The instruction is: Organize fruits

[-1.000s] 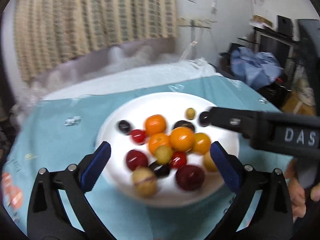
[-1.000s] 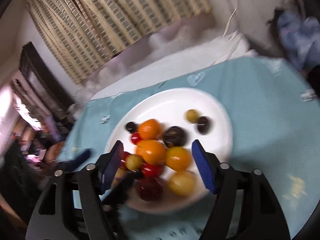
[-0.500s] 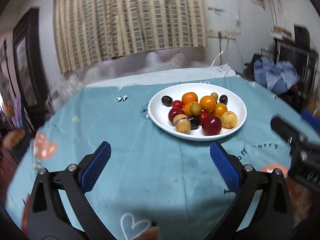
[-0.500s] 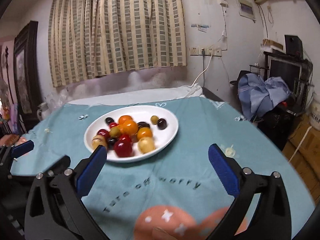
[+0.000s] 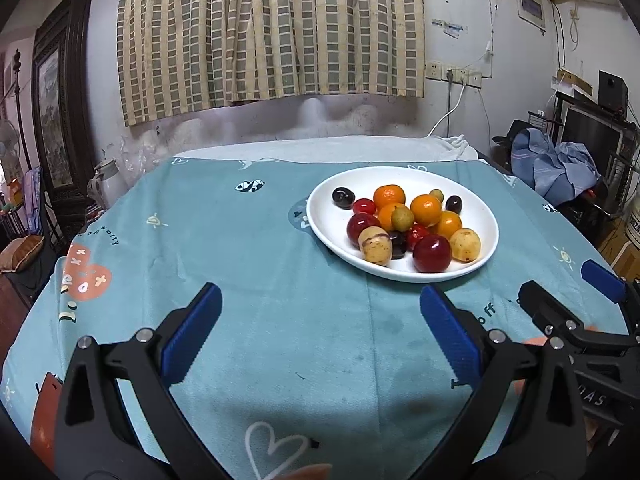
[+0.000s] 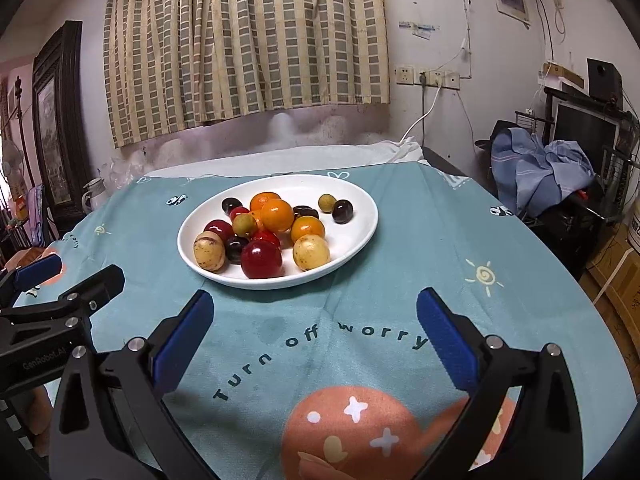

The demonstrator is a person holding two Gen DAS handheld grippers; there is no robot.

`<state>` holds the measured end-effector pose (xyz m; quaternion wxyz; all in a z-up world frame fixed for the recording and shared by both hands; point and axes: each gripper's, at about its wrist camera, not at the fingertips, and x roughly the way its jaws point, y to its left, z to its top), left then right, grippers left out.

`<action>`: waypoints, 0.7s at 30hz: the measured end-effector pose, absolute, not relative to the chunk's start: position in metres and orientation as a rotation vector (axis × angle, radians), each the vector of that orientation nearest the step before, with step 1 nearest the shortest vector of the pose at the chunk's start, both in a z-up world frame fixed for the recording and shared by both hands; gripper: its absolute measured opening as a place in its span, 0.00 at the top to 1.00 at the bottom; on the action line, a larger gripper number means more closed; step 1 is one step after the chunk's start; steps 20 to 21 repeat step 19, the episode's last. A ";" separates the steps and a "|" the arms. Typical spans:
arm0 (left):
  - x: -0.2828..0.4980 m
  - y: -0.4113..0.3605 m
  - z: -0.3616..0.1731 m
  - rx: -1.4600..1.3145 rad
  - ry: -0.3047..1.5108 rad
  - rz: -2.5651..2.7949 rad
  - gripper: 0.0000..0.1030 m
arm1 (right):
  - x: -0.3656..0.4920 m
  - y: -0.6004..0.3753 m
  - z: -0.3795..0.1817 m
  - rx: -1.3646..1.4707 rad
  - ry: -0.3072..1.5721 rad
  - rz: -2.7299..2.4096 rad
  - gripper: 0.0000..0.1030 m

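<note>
A white plate [image 5: 478, 252] on the teal tablecloth holds several small fruits: oranges [image 5: 426, 210], red ones [image 5: 431, 254], dark plums [image 5: 343, 197], yellow-brown ones [image 5: 375, 245]. It also shows in the right wrist view [image 6: 360, 236]. My left gripper [image 5: 320, 328] is open and empty, low over the cloth, short of the plate and to its left. My right gripper [image 6: 314, 330] is open and empty, near the table's front edge below the plate. Each gripper shows at the edge of the other's view.
The teal tablecloth [image 5: 224, 248] covers a round table. A curtained wall stands behind. A framed picture and cluttered furniture [image 5: 52, 120] are at the left. A blue cloth heap [image 6: 536, 164] and shelves are at the right, past the table's edge.
Both grippers have pulled back from right over the plate to the near side of the table. The plate now lies farther away. Both stay open and empty.
</note>
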<state>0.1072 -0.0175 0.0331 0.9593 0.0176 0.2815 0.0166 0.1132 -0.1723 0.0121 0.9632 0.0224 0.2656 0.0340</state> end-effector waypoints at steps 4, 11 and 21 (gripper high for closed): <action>0.108 -0.016 0.032 0.024 0.575 0.029 0.02 | 0.112 -0.171 0.013 0.034 0.538 0.070 0.01; 0.106 -0.014 0.032 0.019 0.559 0.028 0.02 | 0.111 -0.169 0.015 0.029 0.534 0.071 0.01; 0.108 -0.015 0.033 0.011 0.575 0.007 0.02 | 0.111 -0.170 0.016 0.034 0.531 0.072 0.01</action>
